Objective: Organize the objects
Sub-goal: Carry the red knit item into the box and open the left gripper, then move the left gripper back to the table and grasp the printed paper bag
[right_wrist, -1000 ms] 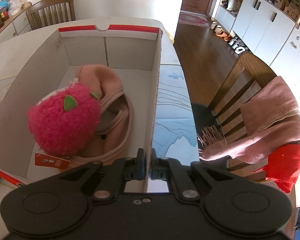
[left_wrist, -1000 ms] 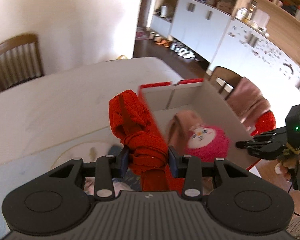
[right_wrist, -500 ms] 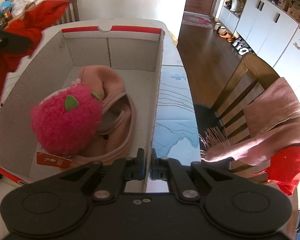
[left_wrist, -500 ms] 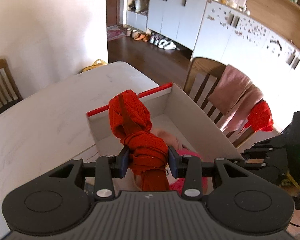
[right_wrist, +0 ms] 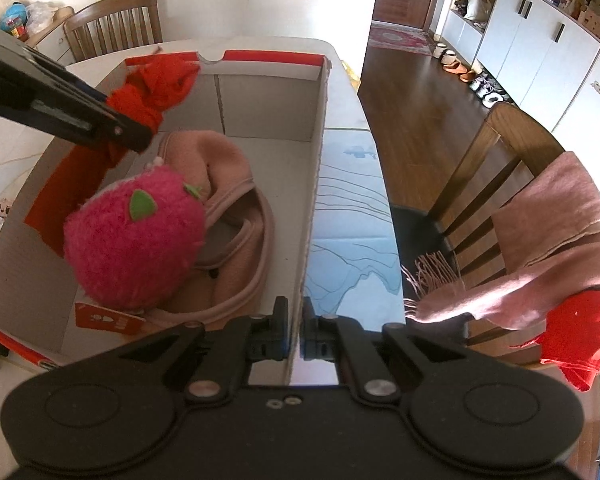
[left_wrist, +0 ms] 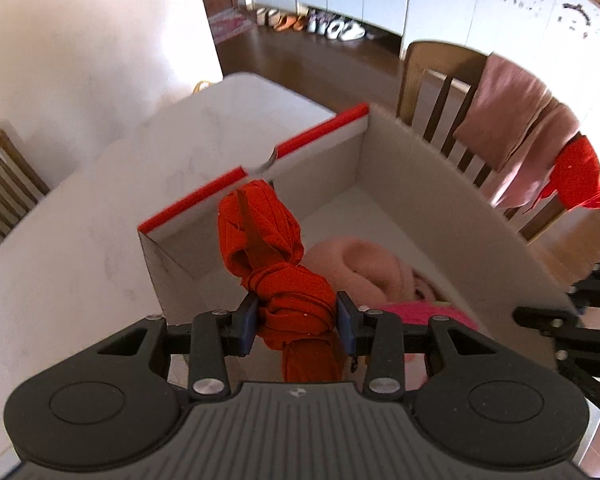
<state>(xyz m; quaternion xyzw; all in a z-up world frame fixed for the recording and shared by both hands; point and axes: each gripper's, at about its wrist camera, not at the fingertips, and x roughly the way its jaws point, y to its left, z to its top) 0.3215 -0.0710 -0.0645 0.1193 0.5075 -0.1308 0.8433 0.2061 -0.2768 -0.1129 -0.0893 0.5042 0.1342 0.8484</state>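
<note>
A knotted red cloth (left_wrist: 260, 232) is clamped at its knot by my left gripper (left_wrist: 296, 320), which is shut on it. It hangs over the far left corner of the white cardboard box (left_wrist: 420, 168). In the right wrist view the red cloth (right_wrist: 160, 80) sits high by the box's red-edged rim, and its tail drops inside along the left wall. A pink fuzzy plush (right_wrist: 136, 240) and a folded pink garment (right_wrist: 228, 160) lie in the box. My right gripper (right_wrist: 296, 328) is shut on the near end of the box's right wall (right_wrist: 318, 160).
The box stands on a white table (left_wrist: 80, 240) beside a blue-patterned mat (right_wrist: 352, 220). A wooden chair (right_wrist: 480, 152) on the right carries a pink fringed scarf (right_wrist: 540, 240) and another red cloth (right_wrist: 580, 332). A second chair (right_wrist: 112, 20) stands behind the table.
My left gripper carried the red cloth from beside the box to over its far left corner and lowered it, so the tail now hangs inside. The right gripper stayed put.
</note>
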